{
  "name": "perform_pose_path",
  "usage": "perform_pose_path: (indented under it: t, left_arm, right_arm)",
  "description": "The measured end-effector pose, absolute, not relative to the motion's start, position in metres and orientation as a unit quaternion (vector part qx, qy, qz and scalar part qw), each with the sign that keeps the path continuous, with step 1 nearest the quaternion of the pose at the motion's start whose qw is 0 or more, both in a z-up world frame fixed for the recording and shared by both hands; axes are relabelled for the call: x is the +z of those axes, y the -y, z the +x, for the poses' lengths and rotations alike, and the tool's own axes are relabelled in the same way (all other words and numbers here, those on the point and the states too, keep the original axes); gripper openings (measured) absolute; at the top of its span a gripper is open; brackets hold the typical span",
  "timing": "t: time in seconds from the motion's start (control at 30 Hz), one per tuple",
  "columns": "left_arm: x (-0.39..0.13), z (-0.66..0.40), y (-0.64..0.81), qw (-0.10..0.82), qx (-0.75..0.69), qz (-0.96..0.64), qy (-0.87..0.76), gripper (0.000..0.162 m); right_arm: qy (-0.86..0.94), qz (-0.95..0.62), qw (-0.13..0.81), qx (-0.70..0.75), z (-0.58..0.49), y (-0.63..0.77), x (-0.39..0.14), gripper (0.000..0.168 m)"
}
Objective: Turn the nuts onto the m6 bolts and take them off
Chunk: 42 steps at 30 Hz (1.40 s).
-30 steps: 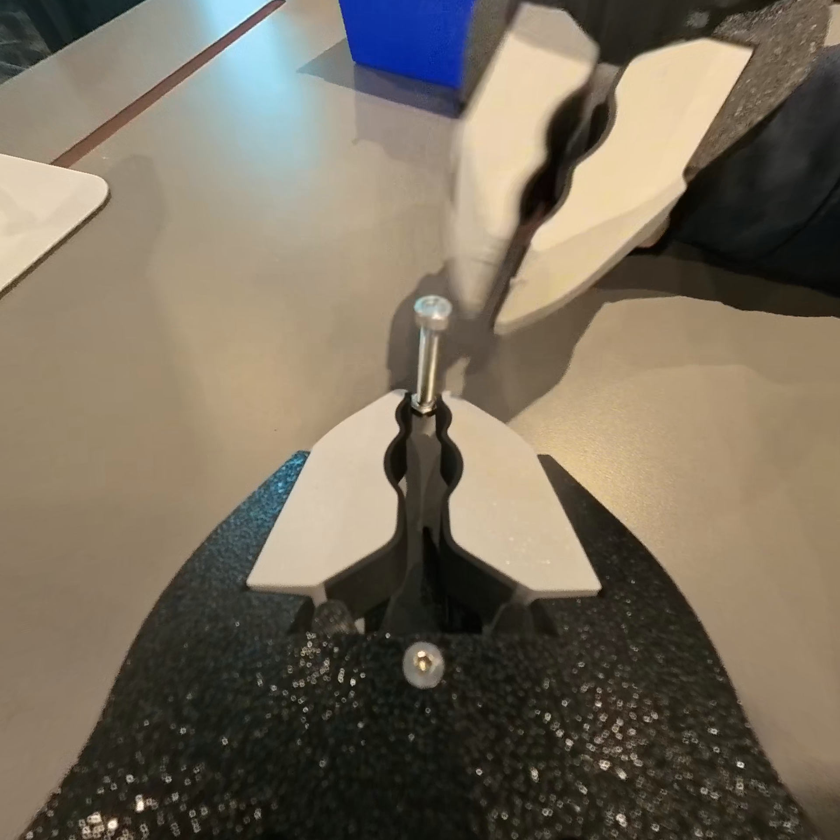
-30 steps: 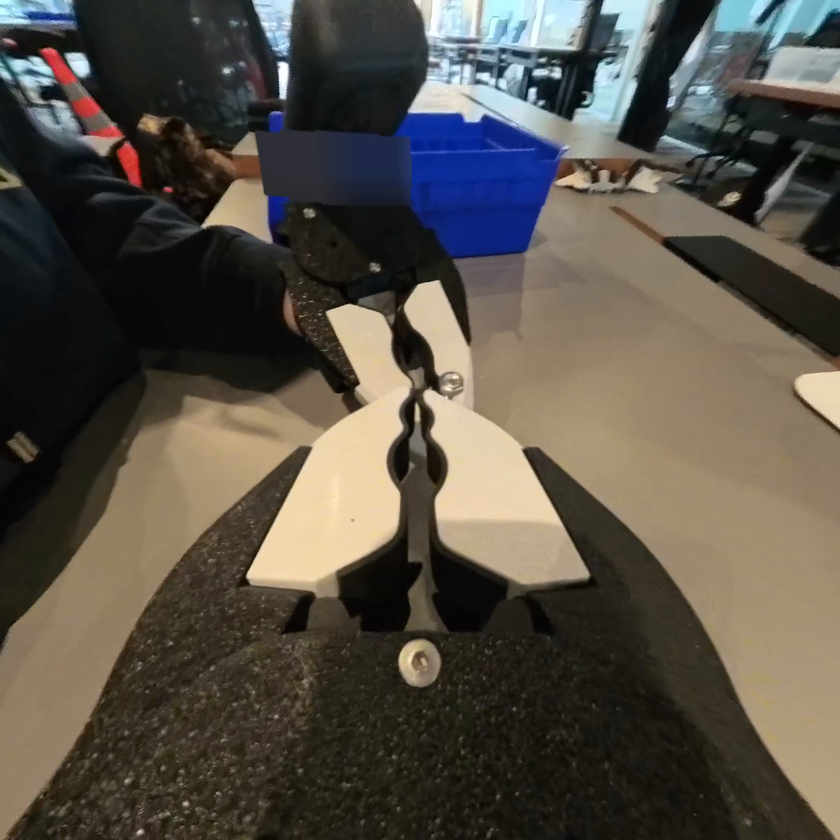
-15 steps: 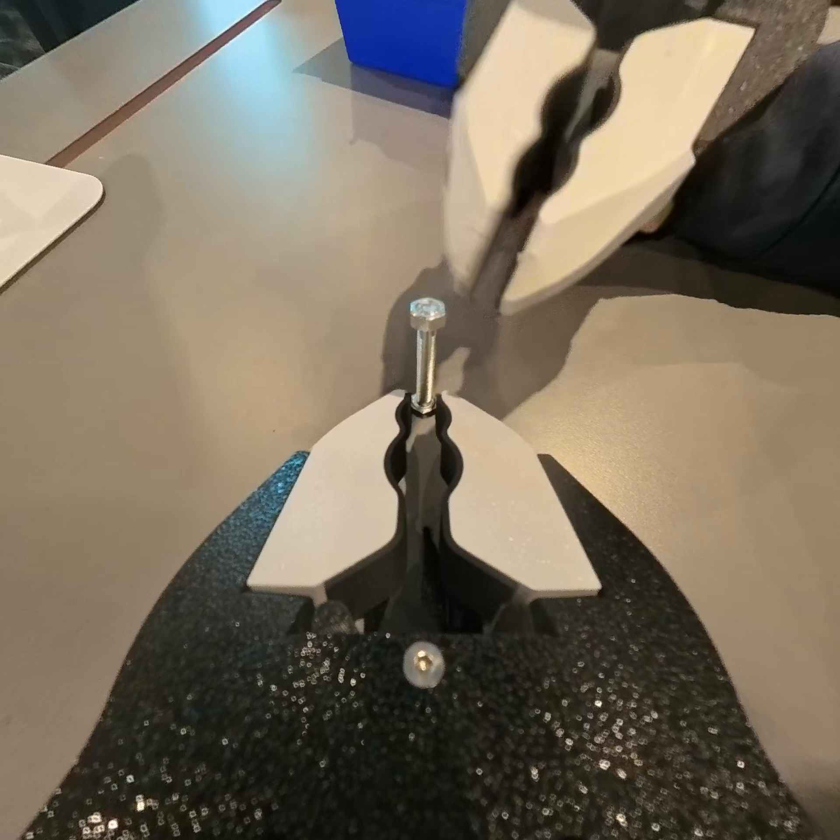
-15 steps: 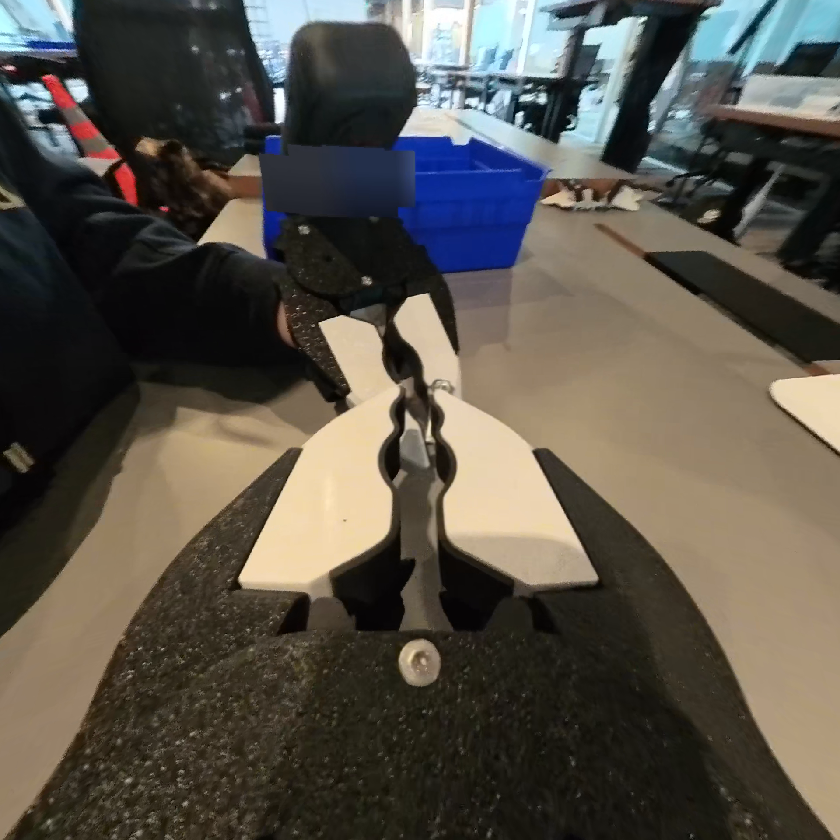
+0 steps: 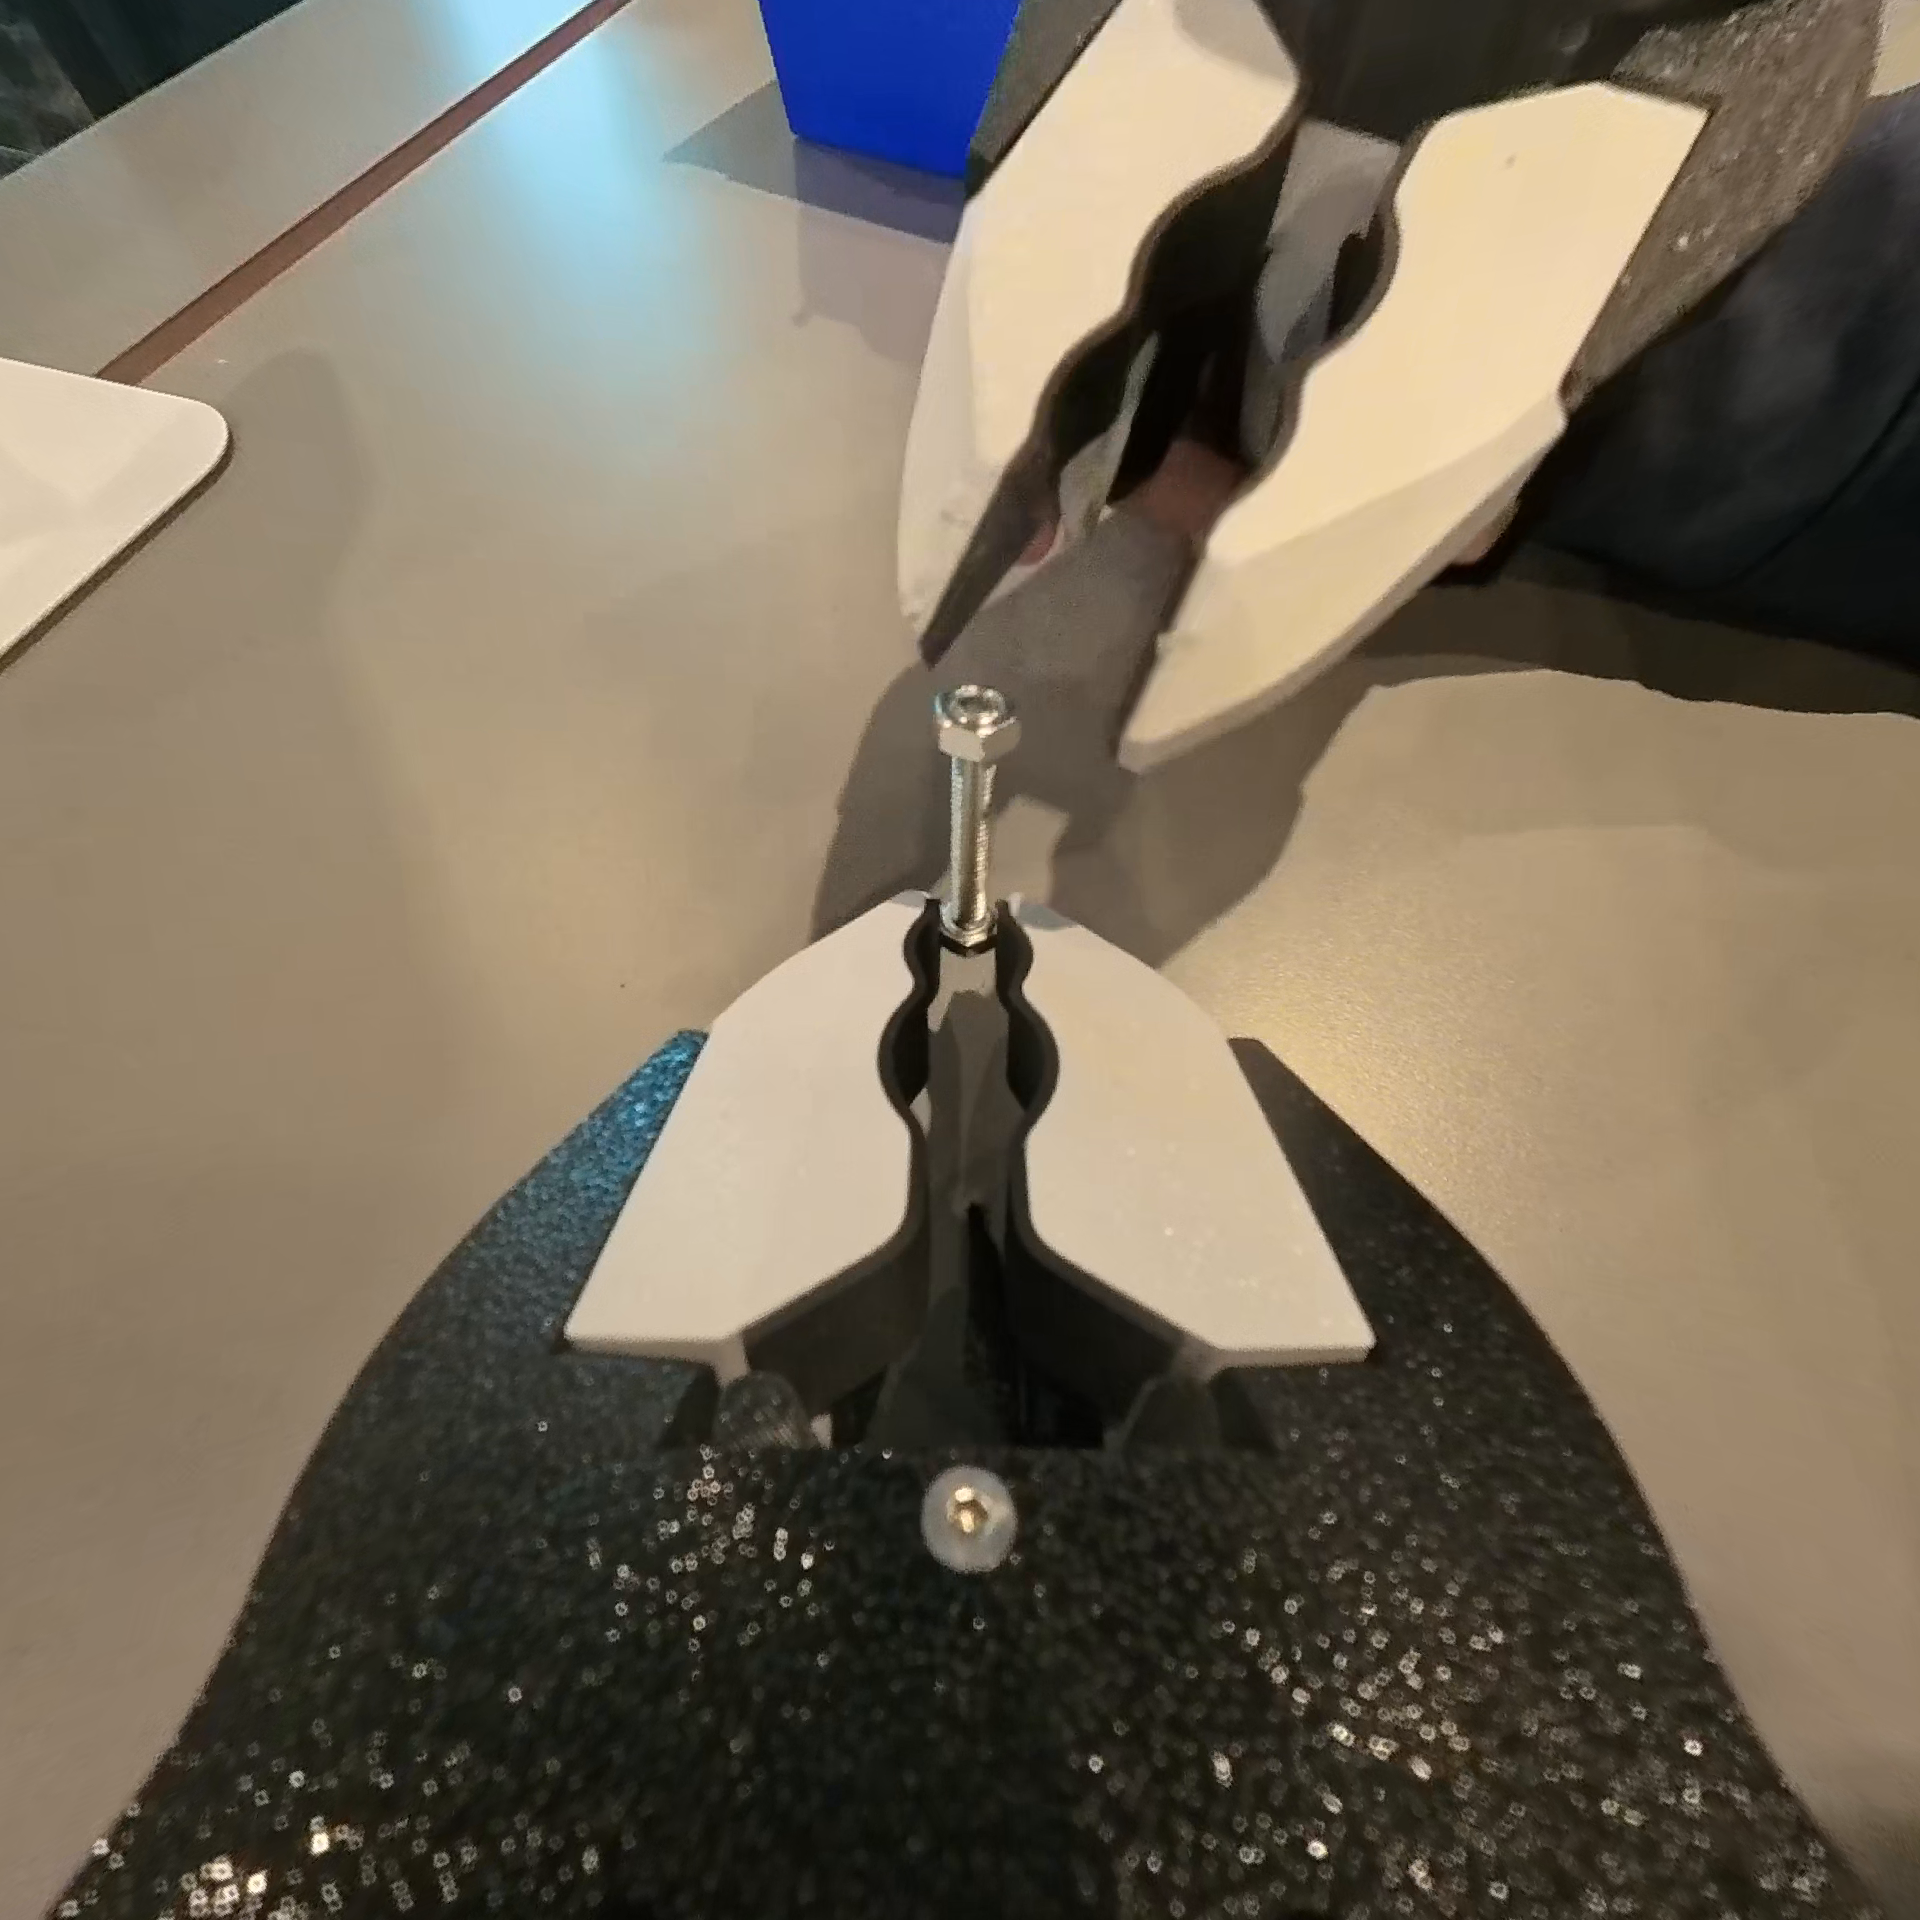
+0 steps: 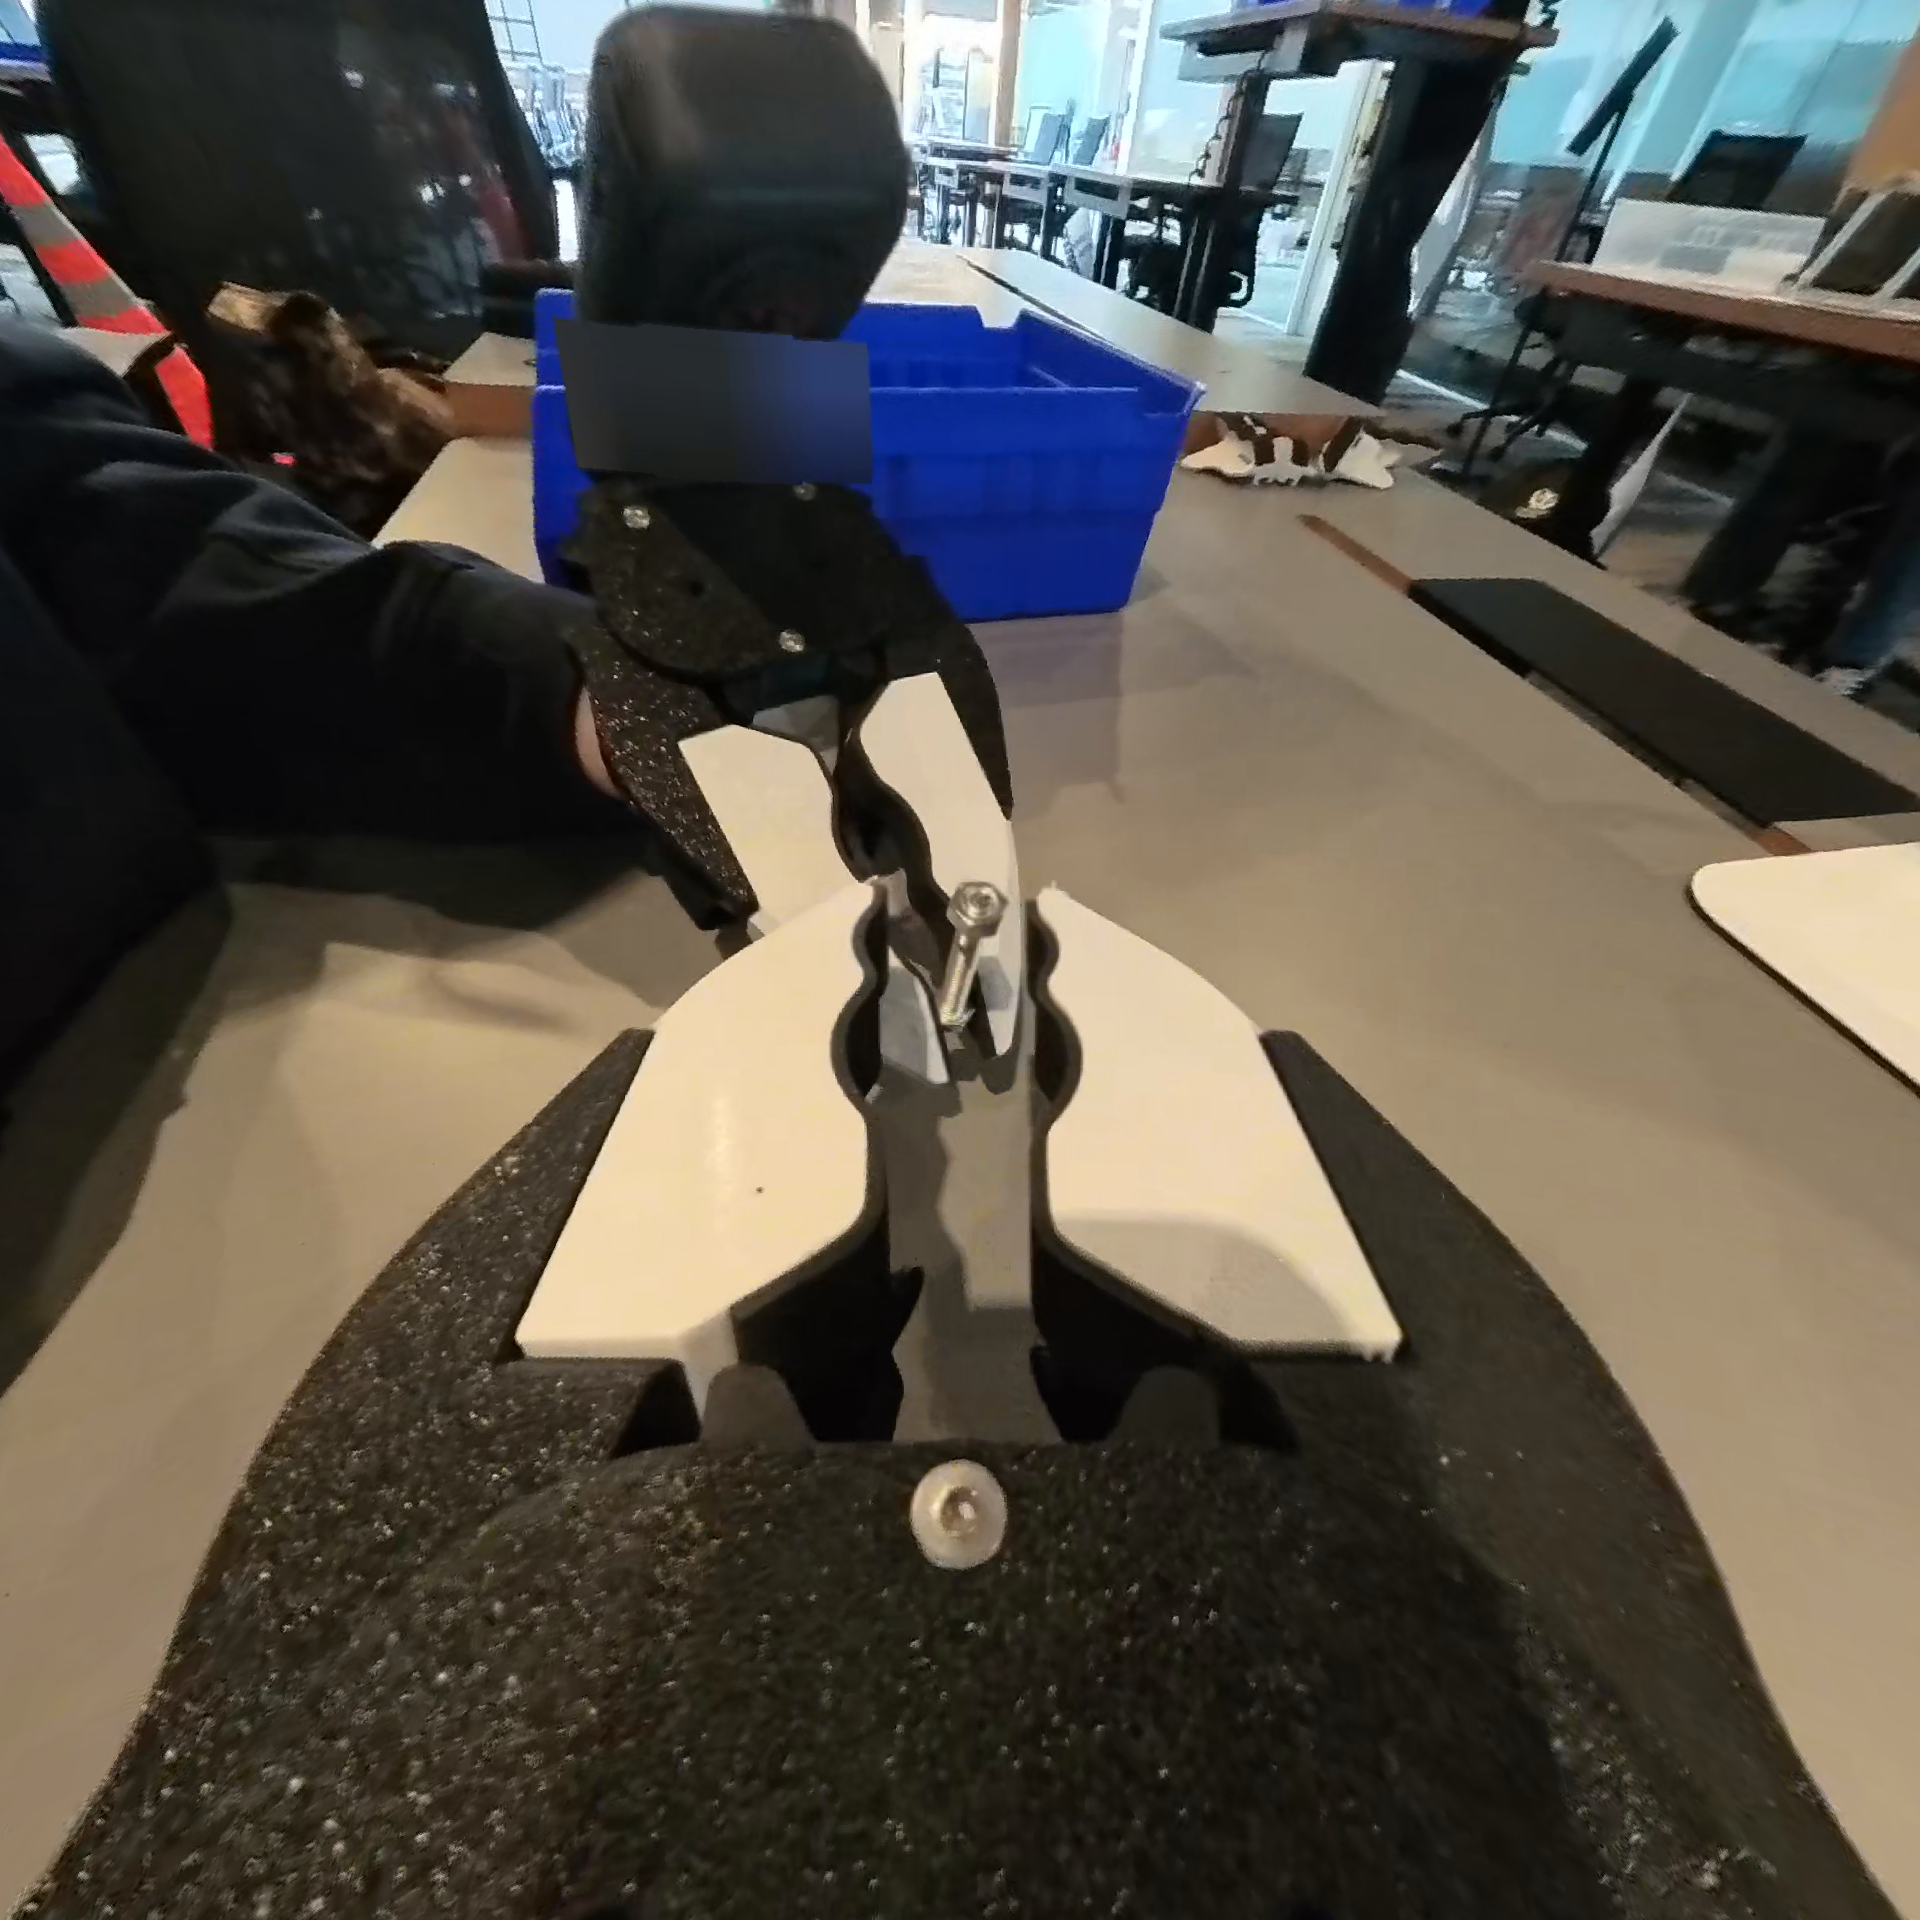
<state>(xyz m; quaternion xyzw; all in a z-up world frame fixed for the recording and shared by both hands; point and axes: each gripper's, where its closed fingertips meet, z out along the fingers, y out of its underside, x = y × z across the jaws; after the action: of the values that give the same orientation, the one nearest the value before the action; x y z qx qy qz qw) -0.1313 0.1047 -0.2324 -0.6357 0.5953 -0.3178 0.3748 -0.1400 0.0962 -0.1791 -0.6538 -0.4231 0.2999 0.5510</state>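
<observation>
A silver bolt [image 5: 968,831] stands upright out of my left gripper [image 5: 971,920], which is shut on its lower end. A hex piece [image 5: 975,727] sits at the bolt's top end; I cannot tell whether it is the head or a nut. My right gripper [image 5: 1039,686] is open and empty, hanging just above and to the right of that top end without touching it. In the right wrist view the bolt [image 6: 961,966] shows between the spread fingertips of my right gripper [image 6: 956,904], with my left gripper [image 6: 966,1029] beyond, held by a dark-sleeved hand.
A blue bin [image 6: 1039,499] stands at the far side of the grey table [image 5: 416,623]. A white board [image 5: 83,499] lies at the table's edge, and a black mat [image 6: 1662,717] lies farther along. The person's dark sleeve [image 6: 260,644] rests on the table.
My right gripper, shut close to the bolt's top a second ago, has opened and drawn slightly back. My left gripper has kept its grip on the bolt.
</observation>
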Motion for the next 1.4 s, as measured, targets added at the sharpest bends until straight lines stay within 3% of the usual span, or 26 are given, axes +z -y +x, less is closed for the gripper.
perform_pose_path:
  t: [0.07, 0.13, 0.17, 0.37, 0.53, 0.77, 0.9, 1.17, 1.4]
  left_arm:
    - [-0.232, -0.131, -0.105, 0.375, -0.319, -0.636, -0.595, 0.010]
    - [-0.232, -0.131, -0.105, 0.375, -0.318, -0.636, -0.594, 0.010]
    - [-0.232, -0.131, -0.105, 0.375, -0.319, -0.636, -0.594, 0.010]
    - [-0.232, -0.131, -0.104, 0.375, -0.318, -0.635, -0.596, 0.010]
    - [-0.233, -0.132, -0.104, 0.368, -0.321, -0.639, -0.595, 0.010]
    - [-0.233, -0.132, -0.104, 0.370, -0.320, -0.637, -0.595, 0.010]
    - [-0.232, -0.132, -0.104, 0.372, -0.323, -0.638, -0.592, 0.010]
    - [-0.232, -0.132, -0.104, 0.371, -0.320, -0.638, -0.594, 0.010]
    - [-0.233, -0.132, -0.104, 0.371, -0.320, -0.639, -0.593, 0.010]
  right_arm:
    - [0.430, -0.655, 0.544, 0.299, -0.142, -0.094, -0.182, 0.023]
    - [0.443, -0.655, 0.521, 0.322, -0.143, -0.087, -0.184, 0.003]
    - [0.442, -0.653, 0.517, 0.334, -0.143, -0.085, -0.182, 0.001]
    - [0.419, -0.657, 0.549, 0.303, -0.139, -0.097, -0.179, 0.021]
    - [0.436, -0.656, 0.521, 0.330, -0.141, -0.087, -0.182, 0.004]
    - [0.415, -0.662, 0.550, 0.295, -0.138, -0.100, -0.181, 0.025]
    - [0.442, -0.648, 0.532, 0.319, -0.144, -0.087, -0.182, 0.005]
    - [0.418, -0.643, 0.579, 0.278, -0.139, -0.100, -0.174, 0.017]
    - [0.432, -0.647, 0.550, 0.303, -0.140, -0.092, -0.177, 0.000]
